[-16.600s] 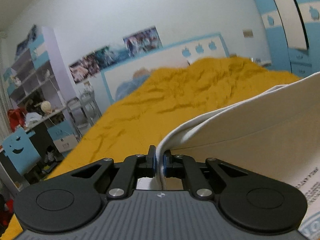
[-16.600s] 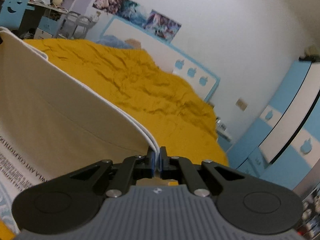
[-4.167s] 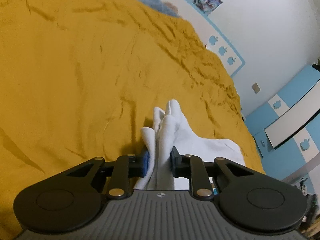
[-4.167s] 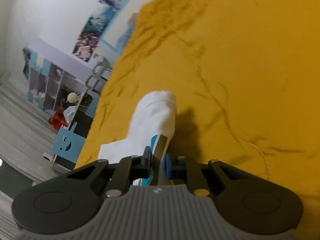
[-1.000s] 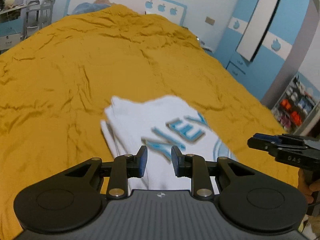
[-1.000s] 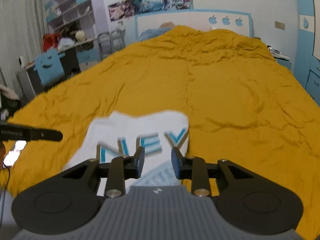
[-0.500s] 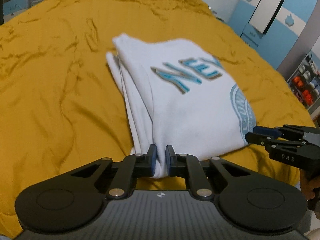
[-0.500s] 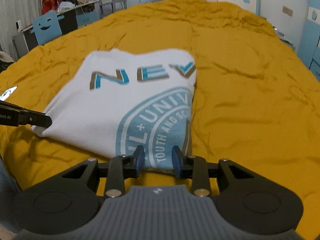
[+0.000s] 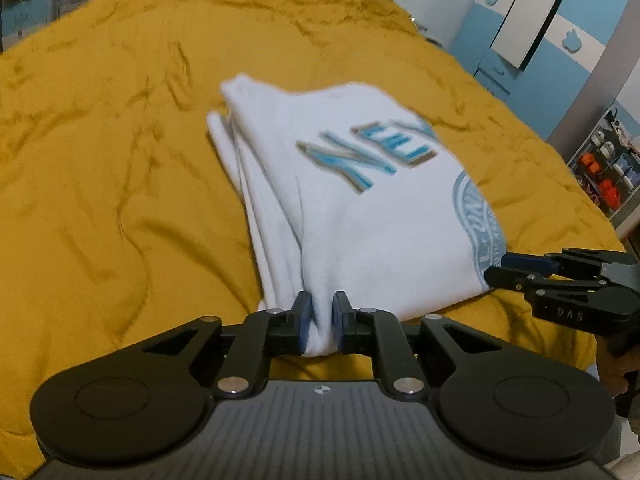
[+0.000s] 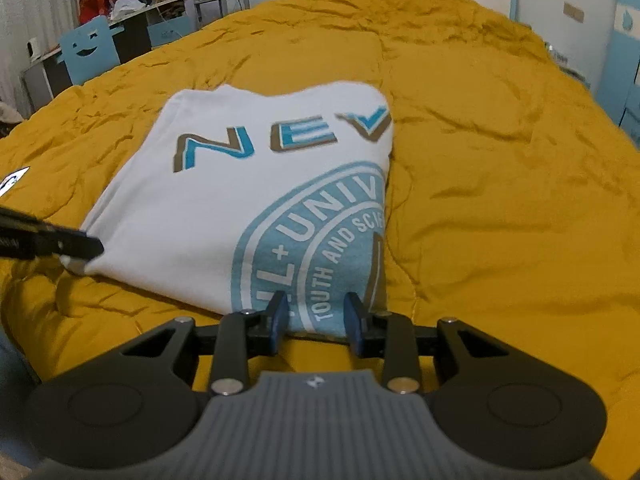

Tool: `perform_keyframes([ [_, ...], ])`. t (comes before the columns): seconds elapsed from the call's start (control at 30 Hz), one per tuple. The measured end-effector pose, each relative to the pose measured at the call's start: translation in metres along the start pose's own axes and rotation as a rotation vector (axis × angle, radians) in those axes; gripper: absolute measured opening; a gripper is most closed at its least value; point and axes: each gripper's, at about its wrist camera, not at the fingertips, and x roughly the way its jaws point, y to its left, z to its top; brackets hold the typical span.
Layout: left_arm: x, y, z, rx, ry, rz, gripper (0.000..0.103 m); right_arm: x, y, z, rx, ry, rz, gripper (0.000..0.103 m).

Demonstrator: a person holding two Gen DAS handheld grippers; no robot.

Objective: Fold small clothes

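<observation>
A folded white T-shirt with blue "NEV" letters and a round blue seal lies flat on the mustard bedspread. My left gripper pinches the shirt's near left corner; cloth fills the narrow gap between the pads, and the jaws are starting to open. In the right wrist view the T-shirt spreads ahead, and the left gripper shows at its left corner. My right gripper is opening, with the near right edge of the shirt lying loose between its pads. That right gripper also shows at the right of the left wrist view.
Wrinkled bedspread surrounds the shirt on all sides. A blue and white wardrobe and a shelf of small items stand beyond the bed's right side. A desk with a blue smiley chair is at the far left.
Both grippers came down to the shirt's near edge, and the shirt settled flat on the bed. The left jaws narrowed onto the corner. The right jaws widened a little.
</observation>
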Motion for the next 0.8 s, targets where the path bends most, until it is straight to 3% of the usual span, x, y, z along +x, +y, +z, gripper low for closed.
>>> perform_keyframes([
  [0.07,-0.013,-0.007,0.005,0.028,-0.049,0.015,0.025,-0.010,0.001,0.006,0.008,-0.015,0.002,0.047],
  [0.2,-0.039,-0.027,0.018,0.084,-0.191,0.055,0.041,-0.035,0.003,0.025,0.035,-0.091,-0.012,0.056],
  [0.3,-0.057,-0.042,0.025,0.109,-0.307,0.085,0.062,-0.058,0.008,0.039,0.039,-0.174,-0.031,0.067],
  [0.37,-0.069,-0.051,0.029,0.126,-0.385,0.101,0.082,-0.073,0.011,0.046,0.036,-0.233,-0.050,0.077],
  [0.43,-0.081,-0.059,0.029,0.151,-0.468,0.119,0.091,-0.087,0.014,0.048,0.039,-0.296,-0.063,0.081],
  [0.53,-0.093,-0.070,0.027,0.188,-0.583,0.174,0.099,-0.106,0.018,0.047,0.048,-0.375,-0.084,0.081],
  [0.63,-0.101,-0.079,0.021,0.207,-0.681,0.223,0.100,-0.122,0.023,0.044,0.068,-0.427,-0.103,0.082],
  [0.8,-0.104,-0.090,0.009,0.181,-0.714,0.258,0.100,-0.147,0.033,0.031,0.103,-0.504,-0.177,0.082],
])
